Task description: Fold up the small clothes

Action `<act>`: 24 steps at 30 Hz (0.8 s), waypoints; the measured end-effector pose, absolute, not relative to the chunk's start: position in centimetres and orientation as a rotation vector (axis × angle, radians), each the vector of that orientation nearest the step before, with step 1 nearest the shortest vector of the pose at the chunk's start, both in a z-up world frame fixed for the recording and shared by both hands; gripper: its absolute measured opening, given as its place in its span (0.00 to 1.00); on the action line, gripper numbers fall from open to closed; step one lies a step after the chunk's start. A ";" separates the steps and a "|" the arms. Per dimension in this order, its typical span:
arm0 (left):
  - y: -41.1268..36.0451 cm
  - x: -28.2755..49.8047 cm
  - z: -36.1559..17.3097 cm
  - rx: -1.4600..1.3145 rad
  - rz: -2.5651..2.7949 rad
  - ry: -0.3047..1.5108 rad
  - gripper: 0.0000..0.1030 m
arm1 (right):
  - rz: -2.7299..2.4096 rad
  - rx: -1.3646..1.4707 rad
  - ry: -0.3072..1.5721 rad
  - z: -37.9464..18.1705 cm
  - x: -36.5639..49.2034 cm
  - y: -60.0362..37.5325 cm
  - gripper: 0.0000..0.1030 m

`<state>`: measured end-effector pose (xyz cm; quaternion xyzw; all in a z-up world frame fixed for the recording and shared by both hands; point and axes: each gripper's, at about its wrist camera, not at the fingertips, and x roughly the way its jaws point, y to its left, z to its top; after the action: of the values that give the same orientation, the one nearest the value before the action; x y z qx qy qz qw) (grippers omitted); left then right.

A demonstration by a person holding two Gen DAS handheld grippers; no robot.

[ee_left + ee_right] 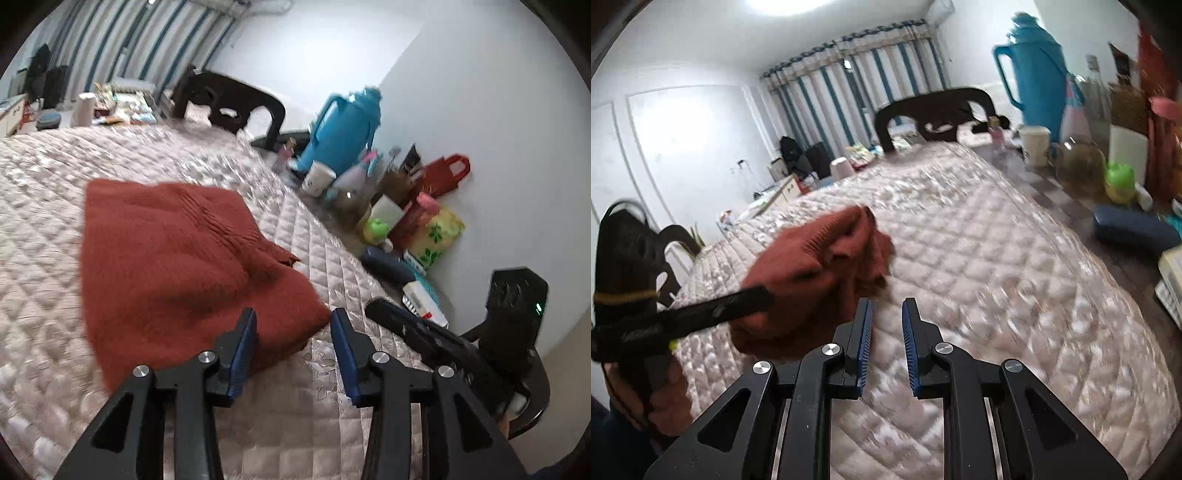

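Quilted cover (55, 206) spans the whole work surface, pale and padded, so there's plenty of flat room to fold on. Dark chair back (229, 99) stands at the far edge. Clutter sits along the wall side: blue thermos (343, 129), white mug (317, 177), red bag (443, 173), well apart from the cloth.

Rust knit garment (177, 266) lies on the cover, roughly rectangular, looks already folded at least once. One loose ribbed flap (273, 251) sticks out toward the clutter side, and the near corner is bulky.

Left gripper (293, 350): jaws moderately apart, nothing between the pads, near corner of the knit just ahead of the tips. Right gripper (886, 339): jaws at a narrow gap, empty, hovering over bare quilt beside the garment. Both views are blurred.

My read: between folds, lining up the next grab. To do it well:
- tuck the loose flap in first, else it ends up poking out
- pinch both near corners through all layers, not just the top one
- lift low, carry evenly, lay onto the far edge
- thick knit springs back, so press the crease flat
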<state>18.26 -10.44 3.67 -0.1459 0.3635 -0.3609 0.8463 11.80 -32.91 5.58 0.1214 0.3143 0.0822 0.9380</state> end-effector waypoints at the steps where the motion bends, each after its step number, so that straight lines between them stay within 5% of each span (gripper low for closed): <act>1: -9.4 18.0 4.1 -0.321 -0.745 0.743 0.44 | 0.181 0.240 0.632 5.9 12.1 -32.6 0.17; 9: -6.5 21.3 4.1 -0.289 -0.466 0.697 0.45 | 0.382 0.154 0.619 7.3 17.6 -26.6 0.17; 17: -9.1 20.1 1.3 -0.146 -0.496 0.729 0.44 | 0.333 0.214 0.781 1.3 19.6 -28.7 0.15; 24: -7.9 21.6 3.5 -0.178 -0.460 0.686 0.44 | 0.327 0.193 0.694 5.2 18.9 -28.6 0.15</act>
<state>21.56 -7.88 3.54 -0.0863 0.3329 -0.2230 0.9121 18.93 -28.62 5.24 0.0939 0.3379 0.1592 0.9229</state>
